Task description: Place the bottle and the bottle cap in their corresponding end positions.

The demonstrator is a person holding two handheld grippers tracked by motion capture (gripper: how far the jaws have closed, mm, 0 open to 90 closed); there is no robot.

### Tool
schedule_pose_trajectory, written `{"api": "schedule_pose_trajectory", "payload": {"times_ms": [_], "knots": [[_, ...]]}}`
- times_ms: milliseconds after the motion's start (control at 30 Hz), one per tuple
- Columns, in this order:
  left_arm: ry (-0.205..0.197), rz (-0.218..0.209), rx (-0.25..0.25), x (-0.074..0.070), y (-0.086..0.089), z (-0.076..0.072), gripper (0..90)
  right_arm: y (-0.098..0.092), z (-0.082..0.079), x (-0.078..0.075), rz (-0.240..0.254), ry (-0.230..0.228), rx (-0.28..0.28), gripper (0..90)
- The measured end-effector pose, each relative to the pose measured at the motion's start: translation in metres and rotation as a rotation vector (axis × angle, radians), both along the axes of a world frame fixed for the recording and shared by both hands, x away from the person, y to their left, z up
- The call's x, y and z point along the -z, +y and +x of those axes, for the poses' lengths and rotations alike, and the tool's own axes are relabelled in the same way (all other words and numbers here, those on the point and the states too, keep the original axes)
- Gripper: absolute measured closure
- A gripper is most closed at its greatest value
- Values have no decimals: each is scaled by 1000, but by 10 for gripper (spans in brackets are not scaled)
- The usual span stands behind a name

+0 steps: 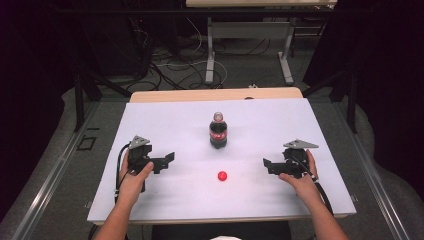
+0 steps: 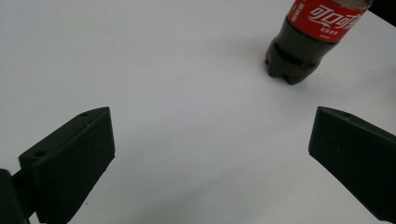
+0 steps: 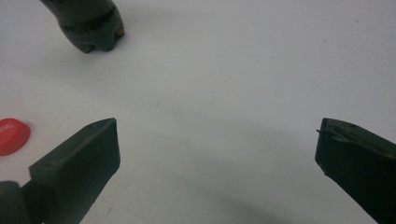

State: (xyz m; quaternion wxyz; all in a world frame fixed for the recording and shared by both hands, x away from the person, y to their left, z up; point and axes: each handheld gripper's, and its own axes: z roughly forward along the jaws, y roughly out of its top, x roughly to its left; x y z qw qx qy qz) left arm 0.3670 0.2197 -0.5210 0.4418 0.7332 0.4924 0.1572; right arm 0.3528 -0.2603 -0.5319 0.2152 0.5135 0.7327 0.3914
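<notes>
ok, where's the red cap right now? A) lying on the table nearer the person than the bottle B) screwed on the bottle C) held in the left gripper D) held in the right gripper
A. The red cap lies alone on the white table, nearer the person than the upright cola bottle, whose neck is bare; the left gripper and the right gripper are both open and hold nothing.

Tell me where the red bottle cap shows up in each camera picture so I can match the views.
High view: the red cap lies on the white table, in front of the cola bottle, between the two hand-held grippers.
Left gripper view: the cap is not in this picture.
Right gripper view: the cap sits at the left edge, partly cut off.
Shared landmark: the cola bottle, top right in the left gripper view, top left in the right gripper view.
</notes>
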Motion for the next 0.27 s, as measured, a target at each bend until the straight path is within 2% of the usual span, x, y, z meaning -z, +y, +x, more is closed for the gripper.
{"api": "schedule_pose_trajectory", "payload": {"times_ms": [167,267], "knots": [[-14,35,-41,5,10,0,3,-8,-2,5,-8,7,24,0],[-12,39,-63,9,14,1,3,-10,-3,6,-4,9,28,0]]}}
